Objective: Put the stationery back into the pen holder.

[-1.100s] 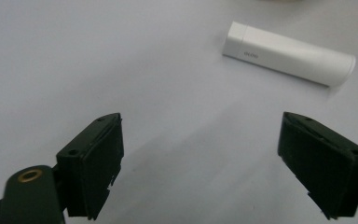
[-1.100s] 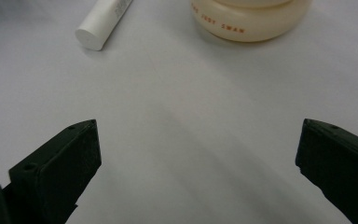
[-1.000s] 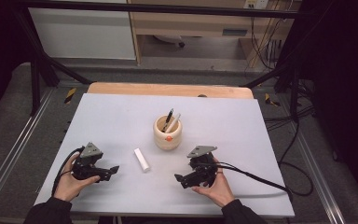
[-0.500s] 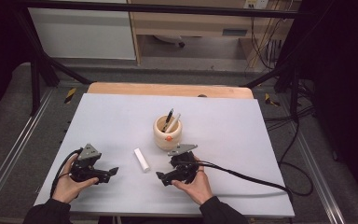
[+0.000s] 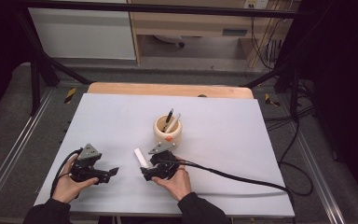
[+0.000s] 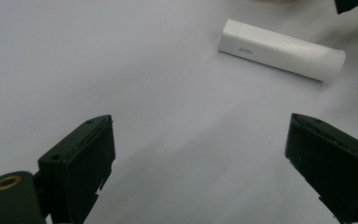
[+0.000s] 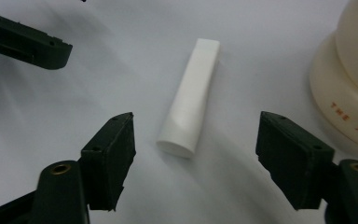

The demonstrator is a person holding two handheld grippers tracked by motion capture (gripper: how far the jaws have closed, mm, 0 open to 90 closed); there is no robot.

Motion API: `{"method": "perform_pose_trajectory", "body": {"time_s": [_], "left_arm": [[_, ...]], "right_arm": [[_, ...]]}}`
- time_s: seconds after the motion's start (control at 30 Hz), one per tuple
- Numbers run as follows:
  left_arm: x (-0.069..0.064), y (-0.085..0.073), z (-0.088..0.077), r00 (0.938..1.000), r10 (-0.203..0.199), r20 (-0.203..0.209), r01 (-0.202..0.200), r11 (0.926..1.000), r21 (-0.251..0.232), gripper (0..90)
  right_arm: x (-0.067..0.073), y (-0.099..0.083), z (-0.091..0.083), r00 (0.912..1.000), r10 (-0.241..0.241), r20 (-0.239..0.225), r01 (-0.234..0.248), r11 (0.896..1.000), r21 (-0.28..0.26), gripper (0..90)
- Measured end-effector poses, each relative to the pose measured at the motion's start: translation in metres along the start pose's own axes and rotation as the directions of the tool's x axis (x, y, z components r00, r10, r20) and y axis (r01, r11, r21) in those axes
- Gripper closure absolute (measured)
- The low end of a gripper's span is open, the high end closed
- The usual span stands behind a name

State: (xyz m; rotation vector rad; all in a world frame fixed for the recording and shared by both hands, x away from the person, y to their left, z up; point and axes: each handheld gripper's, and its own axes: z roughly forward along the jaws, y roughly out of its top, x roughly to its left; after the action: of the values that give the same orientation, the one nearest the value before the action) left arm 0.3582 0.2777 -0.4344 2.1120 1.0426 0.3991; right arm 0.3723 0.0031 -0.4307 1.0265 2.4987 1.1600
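Right gripper view, white tube (image 7: 191, 105) between right tool (image 7: 193, 154) jaws, untouched

In the high view, the near end of the small white plastic tube (image 5: 140, 157) is hidden behind the right gripper (image 5: 145, 173). In the right gripper view, the picture's edge cuts off the cream ceramic cup (image 7: 349, 88), leaving its orange lettering incomplete.

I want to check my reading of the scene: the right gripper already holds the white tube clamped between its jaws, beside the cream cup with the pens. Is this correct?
Not quite. The right gripper does not clamp the white tube yet: in the right gripper view its jaws have been closing, but both stand clear of the tube, which lies flat on the table between them. The cream cup with the pens is indeed beside it.
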Motion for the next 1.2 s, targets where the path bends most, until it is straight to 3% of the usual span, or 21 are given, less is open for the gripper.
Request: {"method": "perform_pose_trajectory", "body": {"time_s": [0.33, 0.5, 0.83, 0.97, 1.2], "left_arm": [[0.001, 0.000, 0.000, 1.0000, -0.005, 0.001, 0.005, 1.0000, 0.000, 8.4], [0.001, -0.001, 0.001, 1.0000, -0.005, 0.005, 0.005, 1.0000, 0.006, 8.4], [0.000, 0.000, 0.001, 1.0000, -0.005, 0.008, 0.005, 1.0000, 0.006, 8.4], [0.000, 0.000, 0.001, 1.0000, -0.003, 0.008, 0.003, 1.0000, 0.005, 8.4], [0.000, 0.000, 0.001, 0.9999, -0.004, 0.011, 0.003, 1.0000, 0.002, 8.4]], "right_arm": [[0.008, 0.000, 0.019, 0.9971, 0.070, 0.030, -0.070, 0.998, 0.004, 46.3], [0.009, -0.002, 0.024, 0.9956, 0.091, 0.020, -0.092, 0.996, 0.016, 51.7], [0.011, -0.007, 0.027, 0.9959, 0.076, 0.050, -0.077, 0.997, 0.011, 58.5], [0.013, -0.008, 0.026, 0.9953, 0.071, 0.066, -0.071, 0.997, 0.007, 66.4], [0.013, -0.008, 0.025, 0.9943, 0.081, 0.070, -0.082, 0.997, 0.013, 67.2]]}}
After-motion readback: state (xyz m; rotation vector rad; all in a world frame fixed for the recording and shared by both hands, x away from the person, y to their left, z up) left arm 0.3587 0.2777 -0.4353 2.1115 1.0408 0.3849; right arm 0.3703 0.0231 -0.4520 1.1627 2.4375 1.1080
